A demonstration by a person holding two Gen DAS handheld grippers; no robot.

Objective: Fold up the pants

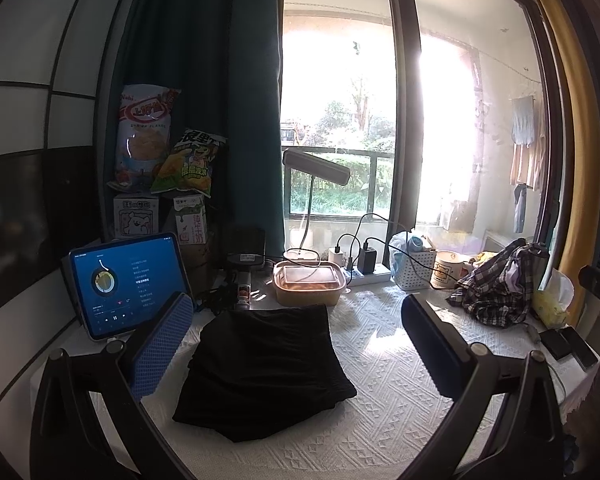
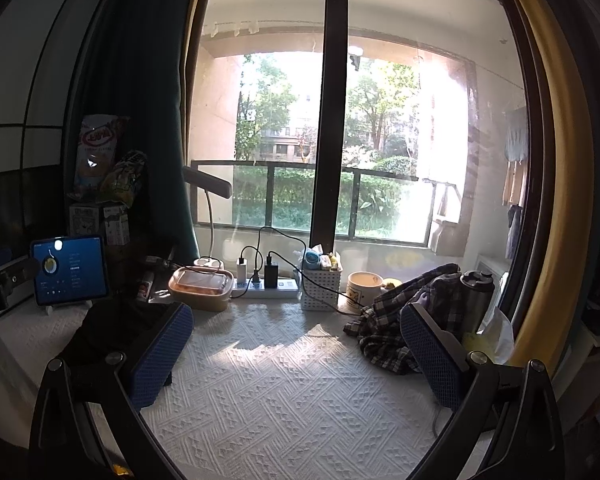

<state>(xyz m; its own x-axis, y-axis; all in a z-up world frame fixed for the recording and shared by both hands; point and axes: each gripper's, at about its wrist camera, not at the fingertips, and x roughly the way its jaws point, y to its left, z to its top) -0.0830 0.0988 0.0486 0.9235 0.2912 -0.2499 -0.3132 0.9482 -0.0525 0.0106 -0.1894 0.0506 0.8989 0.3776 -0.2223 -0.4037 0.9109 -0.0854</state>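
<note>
The worktop (image 1: 380, 400), covered by a white textured cloth, is seen before a large window (image 2: 380, 140). The black pants (image 1: 260, 368) are laid folded into a compact stack on the cloth, between the fingers of the left claw (image 1: 296, 344) in its view, and touched by neither finger. In the right wrist view the pants (image 2: 112, 332) are partly hidden behind the left finger of the right claw (image 2: 296, 356). Both claws are held wide apart with nothing between the pads, above the cloth. A plaid garment (image 1: 496, 284) is heaped at the right rear of the worktop, beside a steel flask (image 2: 476, 300). A tablet (image 1: 124, 280) with a lit screen is propped at the left. A lidded food box (image 1: 310, 284) is placed just behind the pants, with a power strip (image 1: 368, 274), a white basket (image 1: 414, 270) and a mug (image 1: 446, 268) ranged to its right along the sill. Two snack bags (image 1: 164, 144) are stacked on cartons at the rear left.
</note>
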